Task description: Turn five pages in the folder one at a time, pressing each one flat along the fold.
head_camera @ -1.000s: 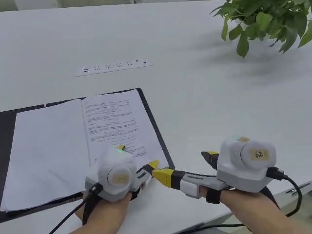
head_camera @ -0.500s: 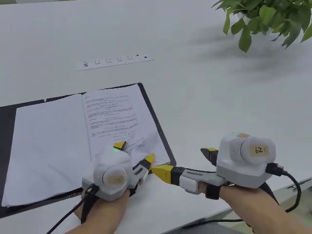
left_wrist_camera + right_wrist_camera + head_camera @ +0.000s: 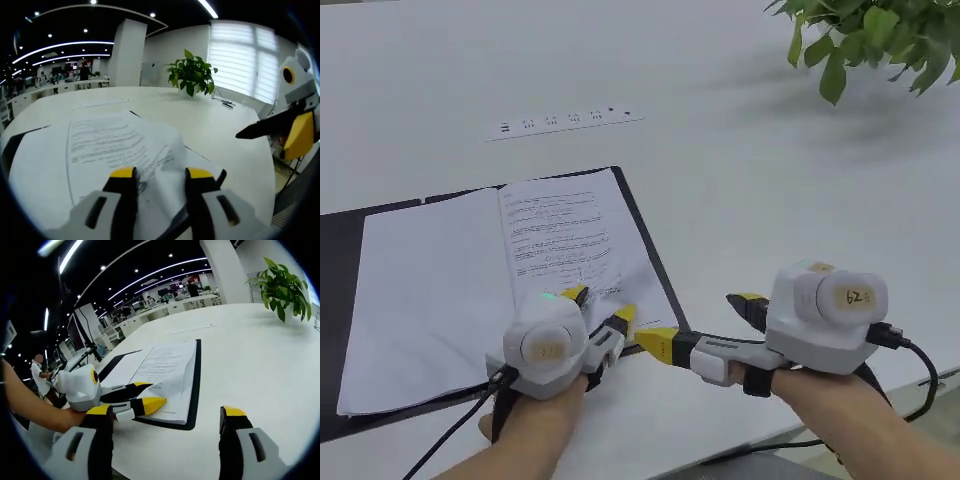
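Black folder (image 3: 335,260) lies open near the front edge of the white table (image 3: 770,180), with a blank white sheet (image 3: 430,300) on its left and a printed white page (image 3: 565,240) on its right. My left gripper (image 3: 600,305) sits on that printed page's lower right corner. Compared with a second ago, its yellow-tipped jaws have drawn closer together, and in the left gripper view the paper corner (image 3: 160,165) humps up between them. They are a little apart, so I judge the corner gathered rather than clamped. My right gripper (image 3: 700,320) hangs just off the folder's right edge, much where it was, jaws spread wide with nothing in them. I take this as the start of a page turn, with the lift and the pressing along the fold not yet done.
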`<state>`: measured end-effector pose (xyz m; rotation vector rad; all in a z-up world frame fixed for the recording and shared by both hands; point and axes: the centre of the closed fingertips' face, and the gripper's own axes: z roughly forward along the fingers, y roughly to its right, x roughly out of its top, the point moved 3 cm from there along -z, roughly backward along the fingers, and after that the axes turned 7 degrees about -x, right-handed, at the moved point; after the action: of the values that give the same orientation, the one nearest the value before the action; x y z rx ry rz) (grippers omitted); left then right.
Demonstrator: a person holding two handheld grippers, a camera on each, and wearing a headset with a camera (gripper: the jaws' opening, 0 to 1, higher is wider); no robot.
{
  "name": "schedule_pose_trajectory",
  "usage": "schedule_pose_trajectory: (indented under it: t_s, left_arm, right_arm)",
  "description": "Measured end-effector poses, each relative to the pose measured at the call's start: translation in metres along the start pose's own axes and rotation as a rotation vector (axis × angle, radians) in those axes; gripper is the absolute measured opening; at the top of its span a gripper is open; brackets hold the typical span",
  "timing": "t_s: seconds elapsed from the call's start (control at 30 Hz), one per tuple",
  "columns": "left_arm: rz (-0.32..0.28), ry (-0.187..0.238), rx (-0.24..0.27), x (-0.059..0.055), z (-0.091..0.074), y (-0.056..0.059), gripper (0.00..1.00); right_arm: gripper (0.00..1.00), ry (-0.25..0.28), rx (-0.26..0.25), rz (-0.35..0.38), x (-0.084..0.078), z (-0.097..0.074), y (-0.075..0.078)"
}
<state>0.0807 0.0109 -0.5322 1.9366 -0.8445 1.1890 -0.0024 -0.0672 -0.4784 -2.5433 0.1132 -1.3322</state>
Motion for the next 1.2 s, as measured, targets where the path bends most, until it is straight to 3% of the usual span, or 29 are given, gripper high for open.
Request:
schedule_pose_trajectory:
  t_s: [0.13, 0.2, 0.37, 0.5, 0.53, 0.6, 0.67, 0.73, 0.87, 0.97, 1.07, 1.2]
  left_arm:
    - [0.005, -0.009, 0.007, -0.001, -0.002, -0.003, 0.31]
    - [-0.063, 0.010, 0.012, 0.000, -0.002, -0.006, 0.28]
    - [-0.093, 0.016, 0.000, 0.001, -0.004, -0.009, 0.26]
    - [-0.164, 0.034, -0.022, 0.001, -0.009, -0.008, 0.26]
    - [-0.157, 0.029, -0.018, 0.000, -0.010, -0.010, 0.24]
    - [-0.217, 0.044, -0.031, 0.001, -0.012, -0.011, 0.21]
    - [-0.205, 0.035, -0.031, 0.000, -0.013, -0.014, 0.18]
    - [-0.236, 0.033, -0.036, 0.000, -0.014, -0.016, 0.16]
    - [-0.288, 0.039, -0.035, 0.000, -0.014, -0.019, 0.13]
    - [-0.298, 0.035, -0.037, 0.000, -0.014, -0.019, 0.13]
    - [-0.307, 0.031, -0.035, 0.000, -0.014, -0.019, 0.13]
    - [-0.313, 0.030, -0.033, 0.000, -0.013, -0.019, 0.13]
  right_arm:
    - [0.87, -0.006, 0.016, -0.005, 0.002, 0.008, -0.005]
    - [0.87, -0.005, 0.024, -0.002, 0.003, 0.011, -0.008]
    - [0.87, -0.007, 0.030, -0.010, 0.005, 0.013, -0.012]
    - [0.87, -0.007, 0.028, -0.012, 0.006, 0.013, -0.012]
    - [0.87, -0.008, 0.025, -0.010, 0.005, 0.013, -0.011]
    - [0.86, -0.003, 0.022, -0.008, 0.006, 0.013, -0.010]
    - [0.85, -0.003, 0.025, -0.008, 0.007, 0.015, -0.010]
    - [0.83, 0.000, 0.033, -0.007, 0.008, 0.017, -0.012]
    - [0.74, 0.008, 0.068, -0.022, 0.012, 0.029, -0.018]
    - [0.65, 0.014, 0.109, 0.007, 0.018, 0.046, -0.019]
    - [0.57, 0.007, 0.141, 0.058, 0.024, 0.063, -0.018]
    - [0.53, 0.003, 0.132, 0.172, 0.032, 0.085, -0.007]
